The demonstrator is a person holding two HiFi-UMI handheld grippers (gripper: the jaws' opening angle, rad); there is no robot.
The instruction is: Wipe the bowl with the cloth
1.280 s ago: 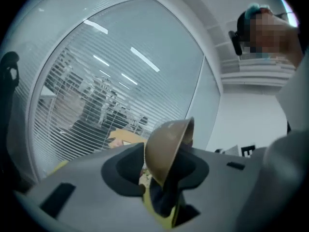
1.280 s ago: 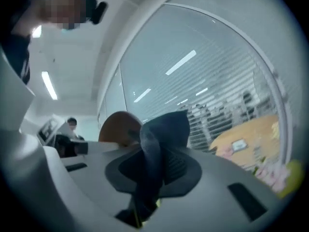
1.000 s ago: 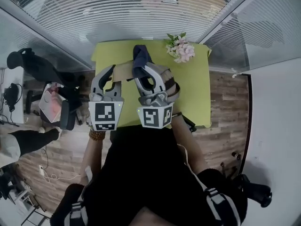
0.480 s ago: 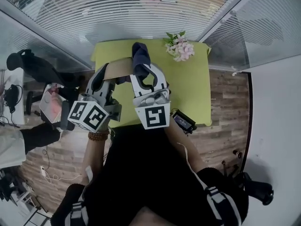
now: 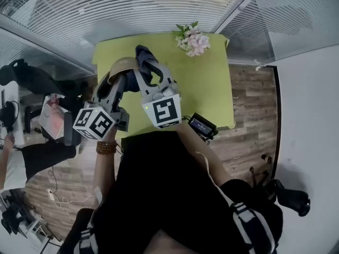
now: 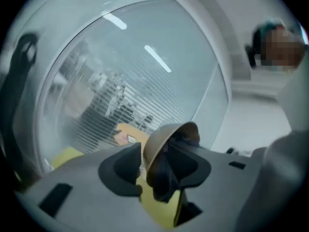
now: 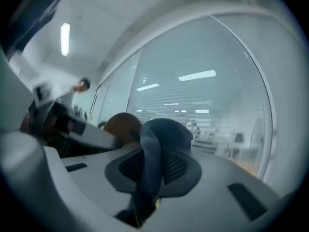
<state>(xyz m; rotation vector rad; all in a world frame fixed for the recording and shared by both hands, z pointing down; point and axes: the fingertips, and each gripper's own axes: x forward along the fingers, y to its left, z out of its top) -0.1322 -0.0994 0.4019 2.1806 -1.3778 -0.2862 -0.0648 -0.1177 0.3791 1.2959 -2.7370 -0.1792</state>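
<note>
As right gripper pinches dark blue cloth, jaws closed on fold, cloth bunch sits at tan bowl hollow, apparently touching. Bowl on edge above green table, just left of cloth, mouth toward right gripper. Left gripper nearer: wall between jaws, jaws just been opening, now wide, outer pad off wall. Likely needs re-clamp before wiping.
</note>
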